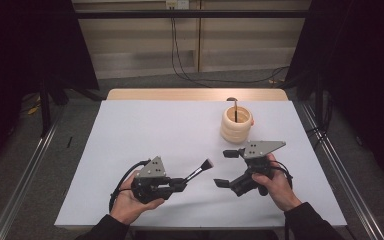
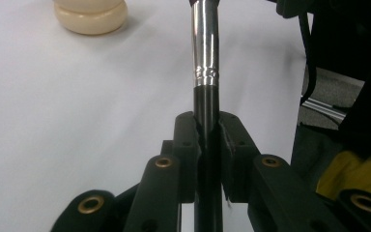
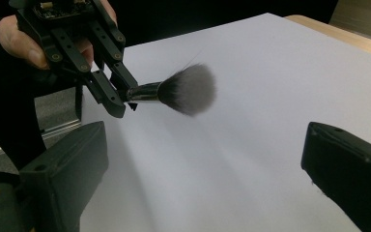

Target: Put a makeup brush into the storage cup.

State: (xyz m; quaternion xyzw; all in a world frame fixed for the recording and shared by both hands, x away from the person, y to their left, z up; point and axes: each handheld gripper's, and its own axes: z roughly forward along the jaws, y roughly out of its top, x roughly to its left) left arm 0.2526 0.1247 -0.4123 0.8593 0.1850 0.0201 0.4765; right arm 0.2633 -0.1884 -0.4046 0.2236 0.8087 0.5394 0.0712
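Now, from left to right:

Left claw [image 1: 182,184]: it is closed tight on the black handle of the makeup brush [image 1: 200,170], near the front edge of the table [image 1: 145,125], a little left of the middle. In the left gripper view the two jaws press the handle from both sides, just below the silver ferrule.

Makeup brush: it is lifted above the table, not lying on it, and it points up and to the right, toward the right claw. The bristle head [image 3: 189,89] is free in the air.

How the brush will handle: I judge it light and easy to carry. The handle is stiff, but smooth and round, so it may slip or turn between the jaws. The bristles are soft and bend easily, so they are no place to grip. The best place to hold is the black handle or the ferrule [image 2: 206,43].

Right claw [image 1: 228,167]: its jaws are spread wide and hold nothing. It is near the front right part of the table, facing the brush head, apart from it.

Holder [image 1: 236,124]: a cream ringed cup toward the back right of the table, with a dark thin thing standing inside.
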